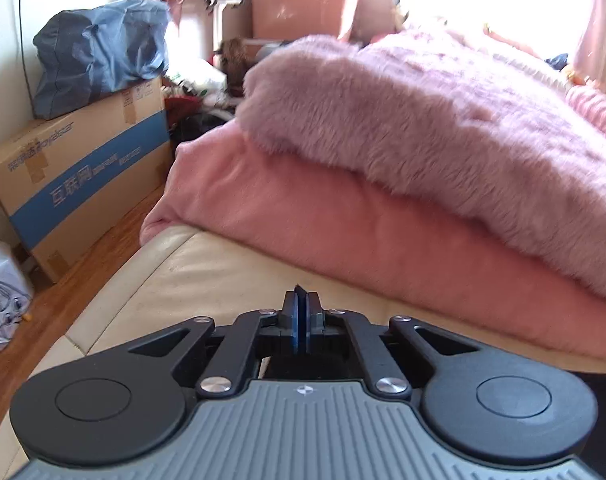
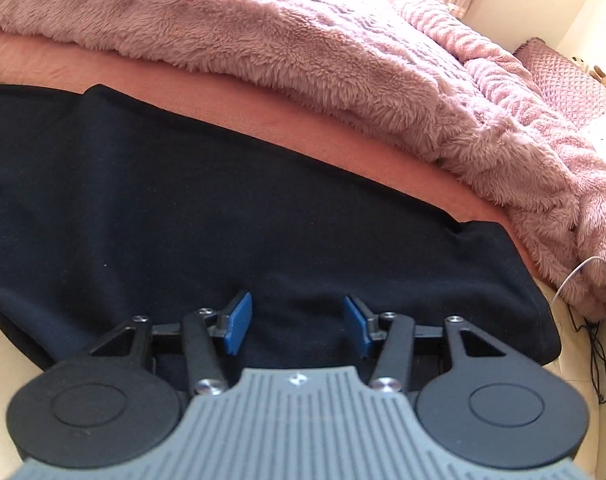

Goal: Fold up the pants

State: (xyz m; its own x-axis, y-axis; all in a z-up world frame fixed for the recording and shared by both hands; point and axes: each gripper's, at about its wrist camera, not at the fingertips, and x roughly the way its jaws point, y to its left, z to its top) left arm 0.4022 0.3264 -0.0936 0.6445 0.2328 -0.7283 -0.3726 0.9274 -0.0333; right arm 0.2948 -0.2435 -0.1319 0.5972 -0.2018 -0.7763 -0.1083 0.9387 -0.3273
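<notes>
While the black cotton pants (image 2: 231, 216) lie spread flat along the near edge of the bed, against the salmon-pink fleece sheet (image 2: 263, 112), the right hand-held gripper (image 2: 297, 320) hovers just above their near hem with its blue pads well apart and nothing between them. Beyond the pants a fluffy mauve blanket (image 2: 303, 40) is heaped on the sheet. The left hand-held gripper (image 1: 302, 312) is over the cream leather bed edge (image 1: 175, 272), pads pressed together, holding nothing visible.
</notes>
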